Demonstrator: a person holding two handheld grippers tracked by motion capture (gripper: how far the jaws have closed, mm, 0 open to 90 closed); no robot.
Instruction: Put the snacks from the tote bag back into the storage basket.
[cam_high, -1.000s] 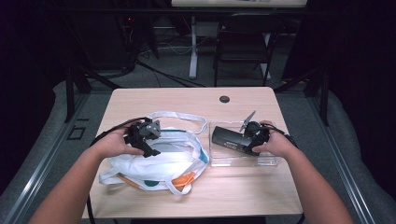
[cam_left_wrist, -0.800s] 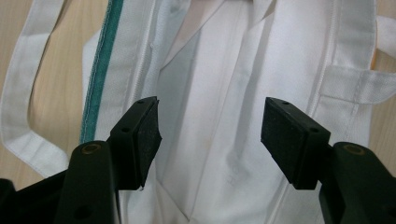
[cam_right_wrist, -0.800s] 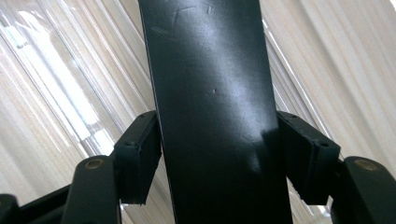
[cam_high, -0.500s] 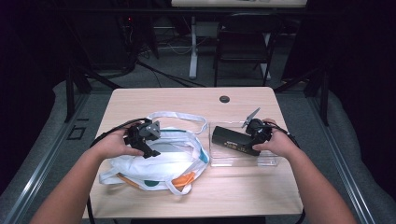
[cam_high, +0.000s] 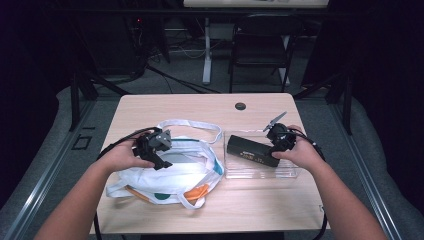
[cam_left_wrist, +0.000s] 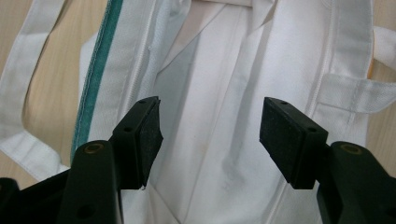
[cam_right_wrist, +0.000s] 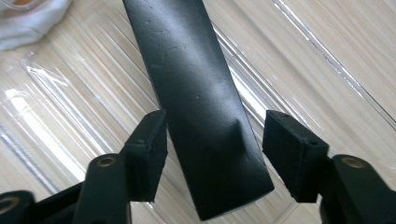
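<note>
Tool (cam_right_wrist: 212, 154) jaws closing around black case (cam_right_wrist: 196, 93), gap remaining.

The table (cam_high: 165, 107) is a light wood-grain top with a dark round grommet (cam_high: 240, 106) near its far edge, upper centre of the high view. Directly on it, left of centre, lies a white cloth bag (cam_high: 177, 172) with loose handles. Right of centre lies a clear plastic tray (cam_high: 250, 170); a black oblong case (cam_high: 251, 150) rests in it.
</note>
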